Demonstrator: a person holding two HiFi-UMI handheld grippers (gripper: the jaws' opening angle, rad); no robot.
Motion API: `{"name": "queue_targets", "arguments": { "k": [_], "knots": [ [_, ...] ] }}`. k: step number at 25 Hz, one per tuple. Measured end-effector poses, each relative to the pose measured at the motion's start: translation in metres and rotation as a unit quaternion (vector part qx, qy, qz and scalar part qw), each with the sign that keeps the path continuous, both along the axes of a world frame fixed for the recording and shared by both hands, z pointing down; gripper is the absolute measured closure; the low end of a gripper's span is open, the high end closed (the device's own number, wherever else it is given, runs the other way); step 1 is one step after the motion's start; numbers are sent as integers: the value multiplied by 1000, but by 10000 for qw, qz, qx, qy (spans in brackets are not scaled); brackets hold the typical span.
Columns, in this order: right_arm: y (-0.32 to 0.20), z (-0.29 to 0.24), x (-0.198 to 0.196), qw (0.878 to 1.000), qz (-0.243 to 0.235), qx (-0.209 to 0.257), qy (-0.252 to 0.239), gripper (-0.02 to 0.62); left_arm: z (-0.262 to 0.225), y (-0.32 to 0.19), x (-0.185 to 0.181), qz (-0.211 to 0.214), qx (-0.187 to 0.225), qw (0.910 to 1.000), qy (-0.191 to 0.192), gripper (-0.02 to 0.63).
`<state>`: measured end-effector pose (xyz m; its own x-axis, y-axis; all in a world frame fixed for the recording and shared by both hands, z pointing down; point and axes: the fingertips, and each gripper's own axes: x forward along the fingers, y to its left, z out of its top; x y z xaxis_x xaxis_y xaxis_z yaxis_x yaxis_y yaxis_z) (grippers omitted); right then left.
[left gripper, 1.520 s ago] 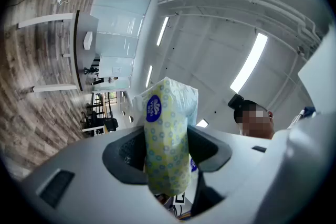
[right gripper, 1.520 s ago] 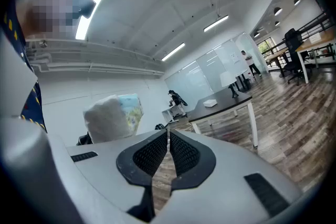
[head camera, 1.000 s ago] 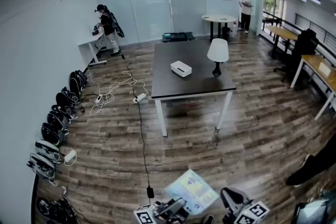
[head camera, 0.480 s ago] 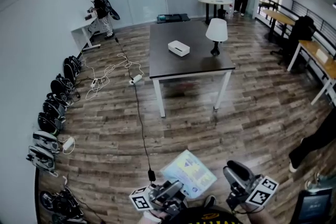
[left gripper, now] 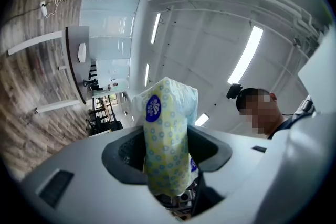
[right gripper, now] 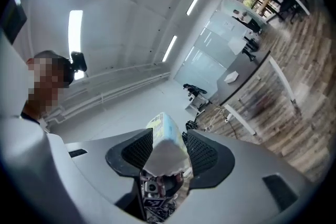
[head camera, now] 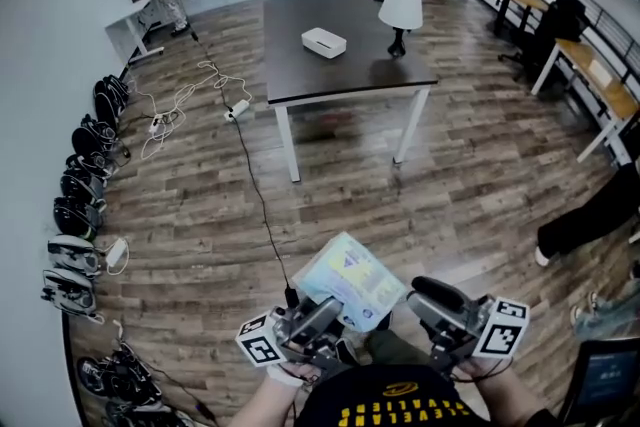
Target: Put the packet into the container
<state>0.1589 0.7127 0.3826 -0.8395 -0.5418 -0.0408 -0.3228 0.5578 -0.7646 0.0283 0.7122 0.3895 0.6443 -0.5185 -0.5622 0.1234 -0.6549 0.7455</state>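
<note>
The packet (head camera: pixel 348 280) is a soft pale blue and yellow tissue pack. My left gripper (head camera: pixel 325 315) is shut on its lower end, low in the head view. In the left gripper view the packet (left gripper: pixel 165 134) stands up between the left gripper (left gripper: pixel 167 152) jaws, clamped. My right gripper (head camera: pixel 428 293) is just right of the packet with its jaws opening. In the right gripper view the packet (right gripper: pixel 165 136) shows in the gap of the right gripper (right gripper: pixel 167 147), and the pads do not press on it. The white container (head camera: pixel 323 42) sits far off on a dark table (head camera: pixel 300 80).
A white lamp (head camera: pixel 400 10) stands on the table near the container. A black cable (head camera: pixel 255 205) runs across the wooden floor from the table towards me. Bags and gear (head camera: pixel 80 205) line the left wall. People stand at the back, and desks (head camera: pixel 585 75) line the right.
The head view has tipped down, so both grippers and the packet now show higher and fuller. The table sits nearer the top. The left gripper still holds the packet.
</note>
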Motion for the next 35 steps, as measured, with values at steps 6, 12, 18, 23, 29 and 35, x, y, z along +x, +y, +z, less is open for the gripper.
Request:
{"name": "queue_targets", "arguments": {
  "k": [6,12,18,23,29,35],
  "knots": [
    [-22,18,-25,9963,-156,-736,-425,403,6,-42,-1,-331,-29,9988,-358,391],
    [-79,30,-28,9882,-257,-1232,-877,403,11,-83,10,-535,192,9936,-976,391],
    [-144,51,-25,9784,-449,-1707,-1073,406,11,-141,20,-730,289,9874,-1373,391],
    [-198,47,-7,9815,-486,-1483,-1106,502,8,-183,41,-785,543,9727,-2115,390],
    [-255,9,15,9939,-360,-326,-992,526,-6,-217,65,-722,718,9542,-2811,333],
    [-292,-13,25,9972,-288,381,-577,537,5,-239,48,-670,355,9679,-2398,324]
  ]
}}
